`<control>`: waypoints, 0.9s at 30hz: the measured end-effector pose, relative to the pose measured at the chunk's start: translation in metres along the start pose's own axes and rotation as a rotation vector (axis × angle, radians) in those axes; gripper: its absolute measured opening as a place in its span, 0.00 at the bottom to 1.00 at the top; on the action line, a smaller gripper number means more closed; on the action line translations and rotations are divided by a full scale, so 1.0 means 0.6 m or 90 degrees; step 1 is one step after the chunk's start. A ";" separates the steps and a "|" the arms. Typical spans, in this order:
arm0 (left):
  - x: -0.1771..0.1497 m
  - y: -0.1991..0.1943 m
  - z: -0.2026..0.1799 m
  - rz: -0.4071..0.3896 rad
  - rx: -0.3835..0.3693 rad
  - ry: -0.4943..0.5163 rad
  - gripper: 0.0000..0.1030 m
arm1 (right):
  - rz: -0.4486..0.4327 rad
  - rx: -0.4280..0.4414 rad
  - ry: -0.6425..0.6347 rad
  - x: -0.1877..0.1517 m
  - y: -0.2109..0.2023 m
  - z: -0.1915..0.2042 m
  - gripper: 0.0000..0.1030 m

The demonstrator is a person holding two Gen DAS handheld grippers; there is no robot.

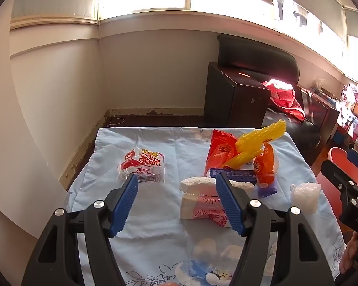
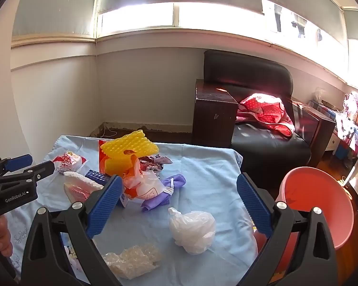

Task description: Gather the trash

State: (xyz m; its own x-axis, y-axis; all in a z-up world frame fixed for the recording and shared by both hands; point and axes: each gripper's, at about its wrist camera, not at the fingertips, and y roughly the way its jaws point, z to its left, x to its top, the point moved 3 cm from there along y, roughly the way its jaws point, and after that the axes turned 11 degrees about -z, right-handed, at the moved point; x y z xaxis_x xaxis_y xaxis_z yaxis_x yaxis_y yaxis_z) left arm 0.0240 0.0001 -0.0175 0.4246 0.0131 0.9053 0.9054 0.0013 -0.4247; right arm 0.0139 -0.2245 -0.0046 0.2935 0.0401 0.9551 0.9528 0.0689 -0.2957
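Trash lies on a table under a light blue cloth (image 1: 155,205). My left gripper (image 1: 176,202) is open and empty above the cloth, with a white-and-pink foam wrapper (image 1: 200,200) beside its right finger and a red-and-white snack packet (image 1: 143,166) beyond its left finger. A yellow foam net (image 1: 257,143) tops a pile of red and orange wrappers (image 1: 266,166). My right gripper (image 2: 179,205) is open and empty above a crumpled white plastic bag (image 2: 193,231), with clear bubble wrap (image 2: 133,259) below it. A purple glove (image 2: 167,188) lies just beyond. A pink bin (image 2: 319,205) stands off the table's right edge.
A dark armchair (image 2: 262,119) with a red cloth (image 2: 267,112) on it and a dark side cabinet (image 2: 214,114) stand behind the table. Walls close in on the left and the far side. Cluttered furniture (image 2: 350,124) lines the right wall.
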 end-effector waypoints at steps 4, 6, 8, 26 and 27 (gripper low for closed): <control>0.000 0.000 0.000 0.000 -0.002 0.001 0.65 | -0.002 -0.001 0.001 0.000 -0.002 -0.002 0.94; 0.001 0.000 0.000 -0.001 -0.002 0.001 0.65 | -0.005 -0.003 0.002 0.000 -0.002 -0.003 0.94; 0.002 0.001 0.002 -0.003 -0.002 0.001 0.65 | -0.008 -0.004 0.004 0.001 -0.003 -0.004 0.94; 0.013 -0.022 -0.011 -0.032 -0.004 0.013 0.65 | -0.051 -0.004 0.024 0.012 -0.019 -0.010 0.94; 0.013 -0.022 -0.011 -0.033 -0.005 0.012 0.65 | -0.052 -0.004 0.024 0.012 -0.019 -0.011 0.94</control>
State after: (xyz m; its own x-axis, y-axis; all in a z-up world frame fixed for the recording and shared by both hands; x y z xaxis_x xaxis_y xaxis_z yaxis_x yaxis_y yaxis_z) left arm 0.0154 -0.0066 -0.0047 0.3775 -0.0061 0.9260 0.9260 -0.0057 -0.3775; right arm 0.0053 -0.2314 0.0056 0.2178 -0.0029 0.9760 0.9740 0.0642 -0.2172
